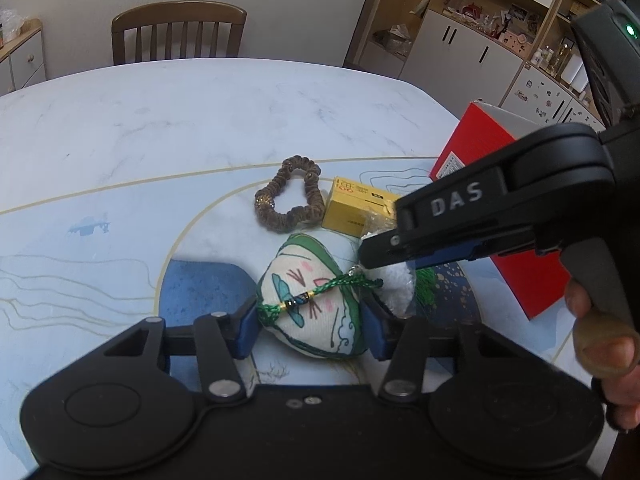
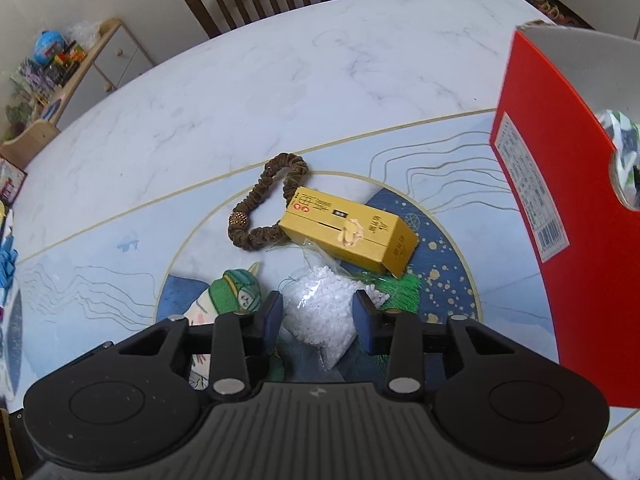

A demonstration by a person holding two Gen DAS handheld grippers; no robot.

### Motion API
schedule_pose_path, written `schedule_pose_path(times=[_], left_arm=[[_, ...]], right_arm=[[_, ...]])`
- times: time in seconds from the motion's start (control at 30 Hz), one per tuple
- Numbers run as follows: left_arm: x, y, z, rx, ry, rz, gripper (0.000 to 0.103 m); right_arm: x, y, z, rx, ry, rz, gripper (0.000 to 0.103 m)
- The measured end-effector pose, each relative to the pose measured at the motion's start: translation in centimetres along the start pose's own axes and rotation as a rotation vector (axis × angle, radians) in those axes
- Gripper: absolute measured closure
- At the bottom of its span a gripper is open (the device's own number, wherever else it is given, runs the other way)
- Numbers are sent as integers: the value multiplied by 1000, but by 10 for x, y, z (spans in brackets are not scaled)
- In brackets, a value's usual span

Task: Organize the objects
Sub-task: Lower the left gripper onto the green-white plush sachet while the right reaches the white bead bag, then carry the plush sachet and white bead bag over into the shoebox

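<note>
1. A brown wooden slat-backed chair (image 1: 178, 32) stands at the far edge of the pale marble-patterned table (image 1: 160, 120).
2. The left gripper (image 1: 310, 316) has its blue-padded fingers (image 1: 246, 330) pinching a stuffed fabric sachet, cream with green trim and a green cord around it (image 1: 310, 304); both pads touch its sides, and it sits on the dark blue patch of the table's printed centre.
3. Beyond the sachet lies a brown ruched hair scrunchie with a beaded gold ball (image 1: 288, 196), flat on the table.
4. Just right of the scrunchie lies a yellow cardboard box with red print (image 2: 352, 234), touching the scrunchie's loop.
5. The right gripper (image 2: 318, 316) has its fingers (image 2: 272, 316) set either side of a clear plastic bag of small white beads (image 2: 320, 312); both pads meet the bag's sides, gripping it. The bag lies nearer than the yellow box, beside a green tassel (image 2: 398, 290).
6. A tall red carton with a white label (image 2: 560, 208) stands at the right.
</note>
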State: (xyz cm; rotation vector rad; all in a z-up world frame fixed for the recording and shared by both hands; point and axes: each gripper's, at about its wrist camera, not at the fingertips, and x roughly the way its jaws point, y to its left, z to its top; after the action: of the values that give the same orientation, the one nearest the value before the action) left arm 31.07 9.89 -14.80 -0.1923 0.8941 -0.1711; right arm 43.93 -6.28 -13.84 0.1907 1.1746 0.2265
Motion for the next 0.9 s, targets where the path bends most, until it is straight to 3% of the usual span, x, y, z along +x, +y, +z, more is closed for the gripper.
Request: schedule_pose_path(times=[0.53,0.73,0.9], left_arm=[[-54,-2,10,-76,-34,-63,53],[-78,-16,21,-107,-68,-96,53],[-85,-37,35,-135,-49,-127,53]], right_arm=[[-70,-33,-23,15,-28,158,71],[-111,-52,-27,7,-70,197,71],[-141,-74,-22,3,-117,221,71]])
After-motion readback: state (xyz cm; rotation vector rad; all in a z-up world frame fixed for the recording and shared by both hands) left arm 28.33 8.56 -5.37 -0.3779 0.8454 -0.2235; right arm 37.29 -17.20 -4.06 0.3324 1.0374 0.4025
